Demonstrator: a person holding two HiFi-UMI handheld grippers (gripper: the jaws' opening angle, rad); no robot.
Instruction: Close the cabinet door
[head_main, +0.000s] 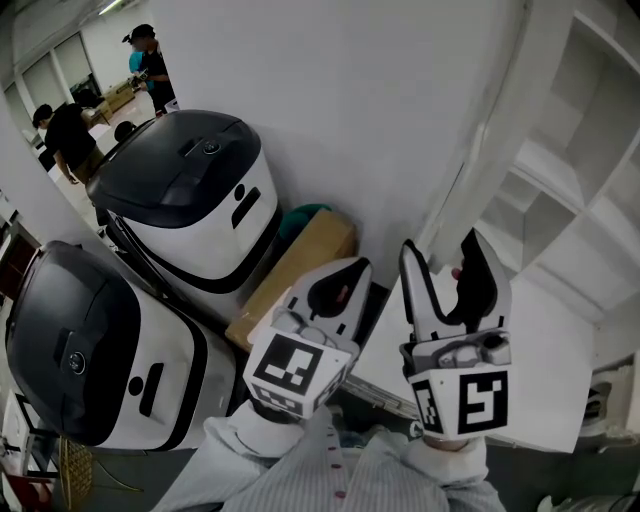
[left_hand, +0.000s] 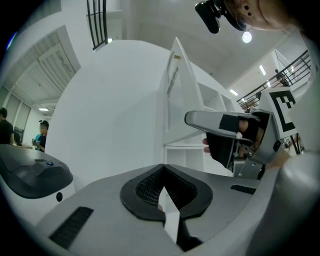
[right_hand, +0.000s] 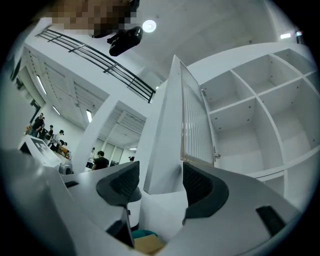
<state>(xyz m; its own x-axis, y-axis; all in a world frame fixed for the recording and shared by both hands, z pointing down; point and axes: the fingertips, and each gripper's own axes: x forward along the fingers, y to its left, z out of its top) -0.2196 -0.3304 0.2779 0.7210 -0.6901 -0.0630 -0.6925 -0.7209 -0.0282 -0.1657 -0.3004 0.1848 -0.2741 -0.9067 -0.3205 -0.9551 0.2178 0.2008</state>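
Note:
The white cabinet (right_hand: 260, 110) has open shelf compartments. Its door (right_hand: 167, 135), with a ribbed glass panel (right_hand: 196, 125) and a small knob (right_hand: 216, 156), stands open, edge toward me. In the head view the door (head_main: 490, 140) rises as a narrow white strip beside the shelves (head_main: 585, 150). My right gripper (head_main: 448, 262) is open just short of the door, whose edge shows through the gap between its jaws (right_hand: 160, 182) with no pad touching it. My left gripper (head_main: 340, 275) is shut on nothing, beside the right one; its pads meet (left_hand: 163, 172), and the door (left_hand: 172, 90) stands ahead.
Two large white-and-black machines (head_main: 190, 190) (head_main: 90, 350) stand at the left against the white wall. A cardboard box (head_main: 300, 270) leans between them and the cabinet. A flat white surface (head_main: 530, 370) lies under the right gripper. People (head_main: 150, 65) stand far off at the back left.

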